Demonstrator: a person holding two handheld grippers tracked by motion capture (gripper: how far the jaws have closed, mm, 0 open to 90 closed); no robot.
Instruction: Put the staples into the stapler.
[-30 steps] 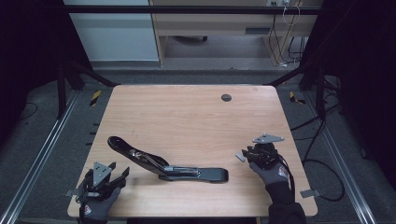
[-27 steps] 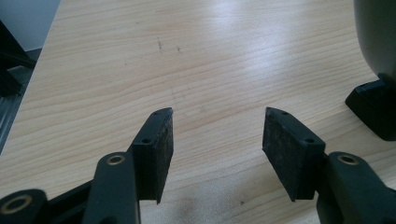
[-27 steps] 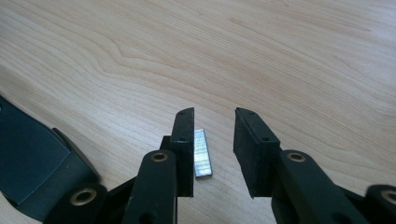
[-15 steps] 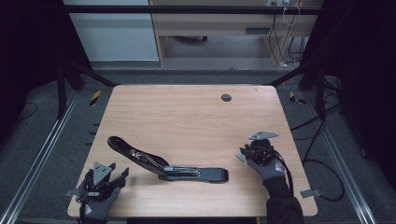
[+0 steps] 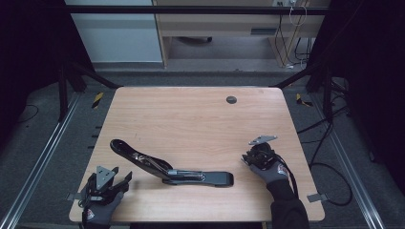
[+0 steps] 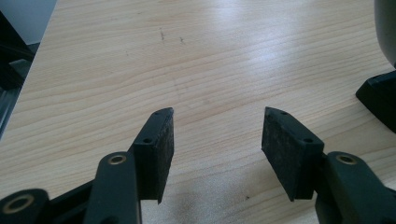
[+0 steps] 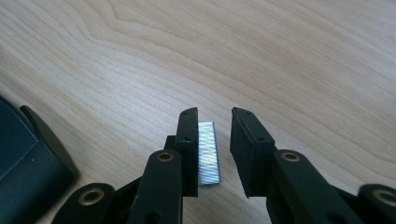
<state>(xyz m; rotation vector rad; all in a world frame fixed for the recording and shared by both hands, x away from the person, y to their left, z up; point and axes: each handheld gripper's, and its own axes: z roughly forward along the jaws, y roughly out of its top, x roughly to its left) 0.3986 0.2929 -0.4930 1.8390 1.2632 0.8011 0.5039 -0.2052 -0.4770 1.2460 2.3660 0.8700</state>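
Two black jaws of the right gripper point(image 7: 214, 116) stand narrow around a strip of staples point(image 7: 208, 153) lying flat on the table point(image 7: 280, 56). One long edge of the strip sits against the inner face of one jaw; a gap remains between the strip and the other jaw, so no grip is made yet. These jaws have just been closing, with the strip between them, and in the high view the right gripper point(image 5: 258, 155) now sits slightly nearer the table's front edge than a second ago. Judgement: pickup of the strip is in hand, and the remaining closure should seat both pads on it.

Outward from there, the black stapler point(image 5: 172, 169) lies open on the table, its arm raised to the left and its base toward the right gripper; a corner of it shows in the right gripper view point(image 7: 28, 163). Presumably the strip is meant for its open magazine.

Left gripper point(image 6: 217, 128): jaws wide, nothing between them, resting near the front left corner point(image 5: 107, 183), unchanged over the last second.
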